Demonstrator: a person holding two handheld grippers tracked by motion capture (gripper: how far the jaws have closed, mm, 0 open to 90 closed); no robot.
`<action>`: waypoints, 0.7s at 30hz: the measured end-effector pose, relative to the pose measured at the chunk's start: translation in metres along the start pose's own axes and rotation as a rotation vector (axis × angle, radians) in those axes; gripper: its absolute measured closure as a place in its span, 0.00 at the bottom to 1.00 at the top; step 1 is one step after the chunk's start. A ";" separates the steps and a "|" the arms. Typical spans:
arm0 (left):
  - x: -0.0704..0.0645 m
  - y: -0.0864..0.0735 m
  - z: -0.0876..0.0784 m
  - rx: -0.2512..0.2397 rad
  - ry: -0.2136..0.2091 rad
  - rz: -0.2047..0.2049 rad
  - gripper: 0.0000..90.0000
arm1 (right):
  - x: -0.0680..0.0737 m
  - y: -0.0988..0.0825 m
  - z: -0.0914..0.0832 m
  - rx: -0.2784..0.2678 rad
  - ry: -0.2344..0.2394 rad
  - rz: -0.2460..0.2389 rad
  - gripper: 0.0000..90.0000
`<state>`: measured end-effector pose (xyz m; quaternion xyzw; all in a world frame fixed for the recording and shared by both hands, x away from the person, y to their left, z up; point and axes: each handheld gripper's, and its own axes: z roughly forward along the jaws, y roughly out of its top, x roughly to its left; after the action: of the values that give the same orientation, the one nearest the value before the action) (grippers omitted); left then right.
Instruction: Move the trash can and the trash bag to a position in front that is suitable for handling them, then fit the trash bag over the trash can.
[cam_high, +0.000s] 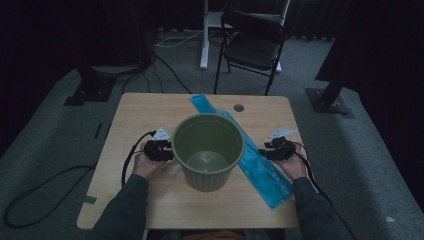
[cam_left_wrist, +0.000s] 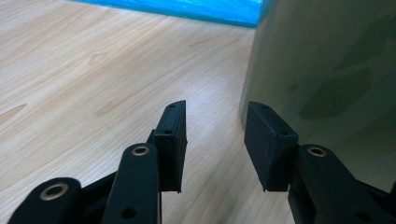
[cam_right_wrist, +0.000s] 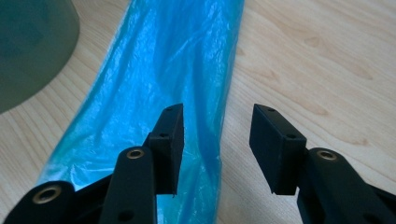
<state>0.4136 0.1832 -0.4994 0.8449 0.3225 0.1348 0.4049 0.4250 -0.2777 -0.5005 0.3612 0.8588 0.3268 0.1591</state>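
Note:
A tall olive-green plastic bin (cam_high: 207, 177) stands upright and empty in the middle of the wooden table (cam_high: 140, 115). A long, flat, folded blue plastic bag (cam_high: 262, 172) lies diagonally on the table, passing behind the bin. My left gripper (cam_high: 170, 150) sits at the bin's left side, open; in the left gripper view (cam_left_wrist: 215, 135) its right jaw is close beside the bin wall (cam_left_wrist: 327, 70), and the bag (cam_left_wrist: 187, 9) lies beyond. My right gripper (cam_high: 262, 152) is open over the bag's right edge (cam_right_wrist: 217, 140), with the bag (cam_right_wrist: 173, 60) beneath and the bin (cam_right_wrist: 28, 46) to the left.
A round cable hole (cam_high: 238, 107) is near the table's far edge. Beyond the table stand a black folding chair (cam_high: 250, 45) and a white desk leg (cam_high: 204, 35). Black stand bases (cam_high: 90, 90) (cam_high: 327, 97) and cables lie on the grey carpet.

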 end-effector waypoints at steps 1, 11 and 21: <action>0.001 0.000 0.000 -0.004 0.004 -0.005 0.65 | 0.001 0.001 -0.001 0.000 -0.002 -0.002 0.60; 0.006 0.000 -0.004 -0.014 0.021 -0.013 0.64 | 0.013 0.006 0.004 0.021 0.013 -0.032 0.57; 0.008 0.000 -0.006 -0.038 0.034 -0.030 0.63 | 0.007 0.004 0.013 0.063 0.001 0.012 0.48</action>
<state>0.4167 0.1920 -0.4953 0.8299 0.3392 0.1492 0.4171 0.4285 -0.2647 -0.5072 0.3712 0.8664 0.3007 0.1455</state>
